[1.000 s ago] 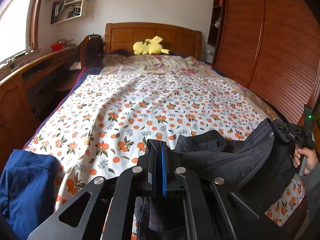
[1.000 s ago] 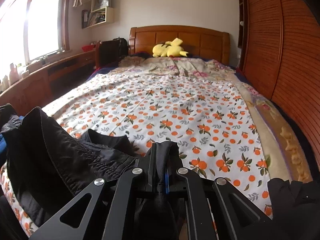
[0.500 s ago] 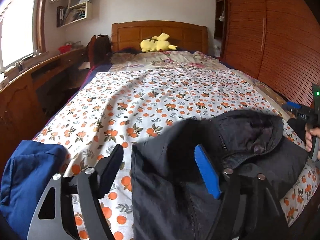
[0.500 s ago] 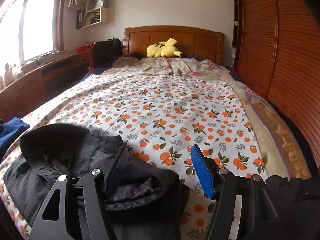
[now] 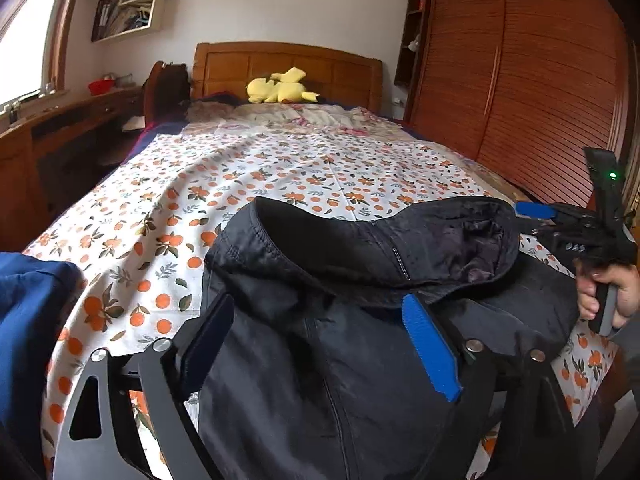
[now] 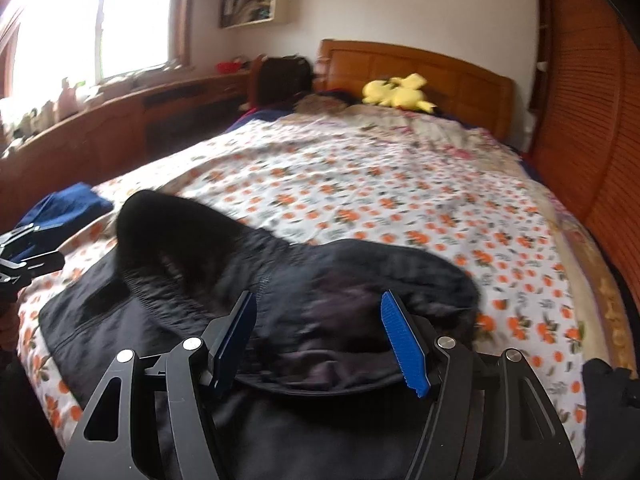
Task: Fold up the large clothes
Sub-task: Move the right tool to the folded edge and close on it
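The dark jacket (image 5: 360, 340) is lying on the orange-print bedspread (image 5: 240, 184) at the near end of the bed, spreading under and ahead of both sets of fingers, with its hood (image 5: 380, 240) standing up in a loose arch just beyond the left gripper (image 5: 320, 344). That gripper's fingers (image 5: 430, 352) are standing wide apart, having just been opening, and they are pressing on nothing: the cloth is lying between and below them, free. In the right wrist view the right gripper (image 6: 322, 336) is also hovering with its fingers (image 6: 404, 344) apart after opening, the hood's lining sitting between them and just ahead, unpinched. A person's hand (image 5: 608, 292) is gripping the right tool's handle off to the right of the left fingers. A blue garment (image 5: 28, 320) is bunching to the left of the left fingers, apart from the jacket.

The jacket is looking soft, limp and fairly light, with a smooth shell that is likely to be slipping between pads, so a pinch on a single layer may be sliding off. Seams, the hem or the shoulder edges are seeming the better places to be taking hold, one in each gripper, since the padded hood is bulky and will be flopping.
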### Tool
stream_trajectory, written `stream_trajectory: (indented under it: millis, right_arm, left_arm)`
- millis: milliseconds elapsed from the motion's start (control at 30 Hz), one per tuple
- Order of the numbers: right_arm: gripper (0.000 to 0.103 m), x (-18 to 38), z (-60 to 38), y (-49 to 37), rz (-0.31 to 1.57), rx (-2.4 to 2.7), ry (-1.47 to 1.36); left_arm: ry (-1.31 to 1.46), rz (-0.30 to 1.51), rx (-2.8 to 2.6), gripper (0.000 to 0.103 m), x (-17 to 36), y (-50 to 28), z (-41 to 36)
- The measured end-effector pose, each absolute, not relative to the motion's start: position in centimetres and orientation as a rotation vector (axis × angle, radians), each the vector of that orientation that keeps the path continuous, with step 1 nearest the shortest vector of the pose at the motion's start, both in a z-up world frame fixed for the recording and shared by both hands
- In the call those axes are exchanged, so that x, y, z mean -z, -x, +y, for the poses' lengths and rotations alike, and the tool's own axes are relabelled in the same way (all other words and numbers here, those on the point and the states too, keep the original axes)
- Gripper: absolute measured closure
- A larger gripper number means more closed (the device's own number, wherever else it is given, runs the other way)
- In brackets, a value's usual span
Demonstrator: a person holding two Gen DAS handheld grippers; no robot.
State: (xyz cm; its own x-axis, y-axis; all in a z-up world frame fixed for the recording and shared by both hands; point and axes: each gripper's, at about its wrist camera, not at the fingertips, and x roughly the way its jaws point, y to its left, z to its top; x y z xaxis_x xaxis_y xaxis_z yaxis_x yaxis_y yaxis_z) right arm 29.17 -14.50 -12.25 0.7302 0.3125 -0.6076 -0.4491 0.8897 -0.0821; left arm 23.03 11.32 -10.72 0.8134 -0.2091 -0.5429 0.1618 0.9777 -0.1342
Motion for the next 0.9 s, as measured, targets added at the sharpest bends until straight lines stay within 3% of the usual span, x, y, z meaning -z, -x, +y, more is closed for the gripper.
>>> stream_trajectory:
  millis: [467, 900]
  right_arm:
    - [0.041, 17.1, -7.6, -28.9, 0.747, -0.527, 0.314]
    - [0.041, 17.4, -4.1, -28.8, 0.779, -0.575, 0.394]
  left_arm:
    - [0.081, 0.562, 0.199, 0.009, 12.1, -21.4, 12.6]
    - [0.075, 0.558, 0.194, 0.009, 12.4, -21.2, 13.7]
